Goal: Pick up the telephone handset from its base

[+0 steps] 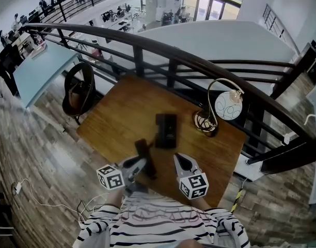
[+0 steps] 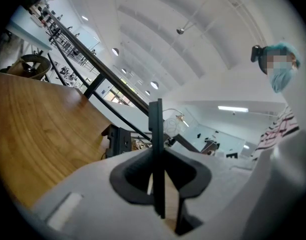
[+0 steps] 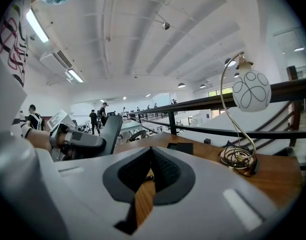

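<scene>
The black telephone handset (image 1: 145,157) is off its base and sits between the jaws of my left gripper (image 1: 142,165), which is shut on it. In the left gripper view the handset (image 2: 155,126) stands edge-on as a thin dark slab clamped in the left gripper (image 2: 157,159). The black telephone base (image 1: 166,130) lies on the wooden table (image 1: 122,112), just beyond both grippers. My right gripper (image 1: 179,159) hovers beside the handset, shut and empty. In the right gripper view its pads (image 3: 152,153) meet, and the base (image 3: 180,148) lies ahead.
A desk lamp (image 1: 220,107) with a round white shade and a coiled brass foot stands at the table's right. A dark curved railing (image 1: 163,53) runs behind the table. A round black chair (image 1: 78,89) stands off its left edge. A person in a striped top holds the grippers.
</scene>
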